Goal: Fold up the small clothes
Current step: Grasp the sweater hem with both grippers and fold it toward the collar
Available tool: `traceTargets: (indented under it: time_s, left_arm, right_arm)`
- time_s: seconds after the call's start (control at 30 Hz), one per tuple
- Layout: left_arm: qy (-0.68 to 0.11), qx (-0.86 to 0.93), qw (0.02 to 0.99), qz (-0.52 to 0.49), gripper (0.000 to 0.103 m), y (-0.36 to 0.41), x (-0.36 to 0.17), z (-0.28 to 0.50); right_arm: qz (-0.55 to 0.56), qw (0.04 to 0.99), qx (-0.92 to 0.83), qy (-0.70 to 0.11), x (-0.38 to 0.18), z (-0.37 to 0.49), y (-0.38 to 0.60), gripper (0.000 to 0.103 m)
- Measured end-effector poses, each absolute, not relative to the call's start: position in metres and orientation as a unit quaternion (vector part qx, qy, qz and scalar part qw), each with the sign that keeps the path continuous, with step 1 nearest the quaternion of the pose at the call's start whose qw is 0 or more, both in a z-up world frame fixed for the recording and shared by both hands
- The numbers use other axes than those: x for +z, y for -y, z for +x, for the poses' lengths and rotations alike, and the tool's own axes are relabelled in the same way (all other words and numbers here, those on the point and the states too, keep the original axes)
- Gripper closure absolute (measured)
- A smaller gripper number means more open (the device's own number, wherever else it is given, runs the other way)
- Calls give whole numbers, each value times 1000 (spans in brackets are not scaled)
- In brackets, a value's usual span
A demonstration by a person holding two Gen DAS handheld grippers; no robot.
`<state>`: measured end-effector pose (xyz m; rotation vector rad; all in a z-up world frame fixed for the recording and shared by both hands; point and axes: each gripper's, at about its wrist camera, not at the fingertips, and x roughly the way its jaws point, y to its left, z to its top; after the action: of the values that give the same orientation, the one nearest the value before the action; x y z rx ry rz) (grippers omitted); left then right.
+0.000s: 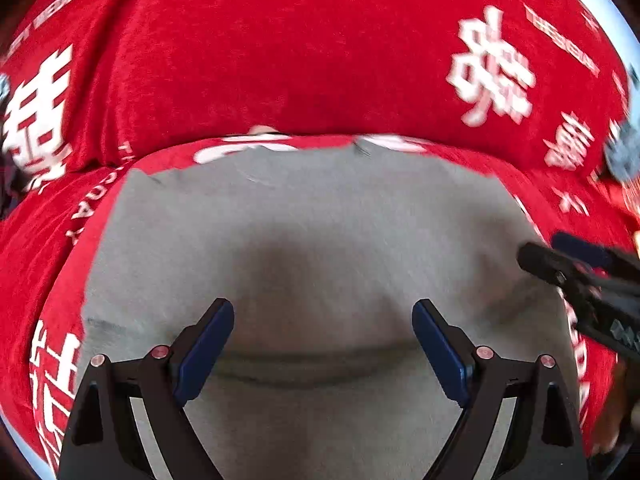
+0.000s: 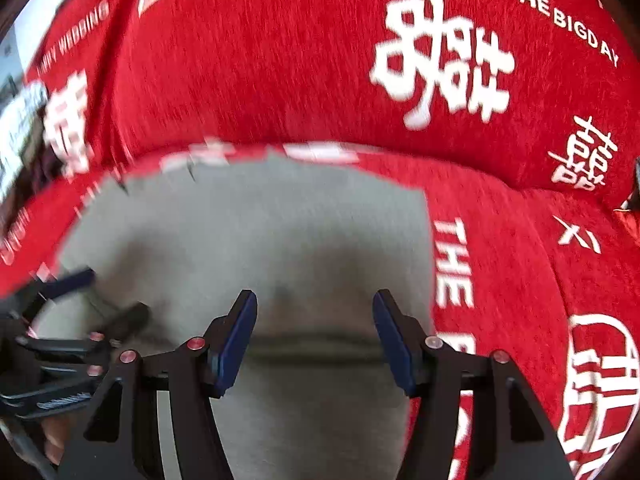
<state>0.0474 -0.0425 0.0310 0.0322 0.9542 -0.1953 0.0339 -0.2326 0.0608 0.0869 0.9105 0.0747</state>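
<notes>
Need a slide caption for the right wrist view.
Right gripper open above grey garment on red printed cloth.

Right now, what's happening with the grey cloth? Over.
Left hand-held gripper open, empty. Right hand-held gripper open, empty. Grey cloth lying on red cover. Nothing in the way.

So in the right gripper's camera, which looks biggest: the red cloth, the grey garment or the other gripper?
1. Red cloth, fills most of the view.
2. Grey garment.
3. Left gripper, smallest, though partly cut off at the picture's edge.
</notes>
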Motion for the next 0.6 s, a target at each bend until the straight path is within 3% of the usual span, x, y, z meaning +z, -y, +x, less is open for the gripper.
traceTargets:
  time_s: [0.17, 0.3, 0.37, 0.6]
  left_arm:
    - [-508, -58, 859, 10, 12, 19, 5, 79]
    - [-477, -69, 875, 50, 9, 9, 5, 43]
    - [-475, -59, 875, 71, 0, 7, 0, 18]
    - [-461, -67, 884, 43, 0, -7, -4, -44]
  right_arm:
    - [10, 860, 25, -510, 21, 57, 199, 36]
    - [-21, 880, 17, -475, 21, 24, 193, 34]
    - [-19, 877, 12, -480, 20, 7, 193, 24]
    - [-17, 899, 13, -437, 7, -74, 192, 22]
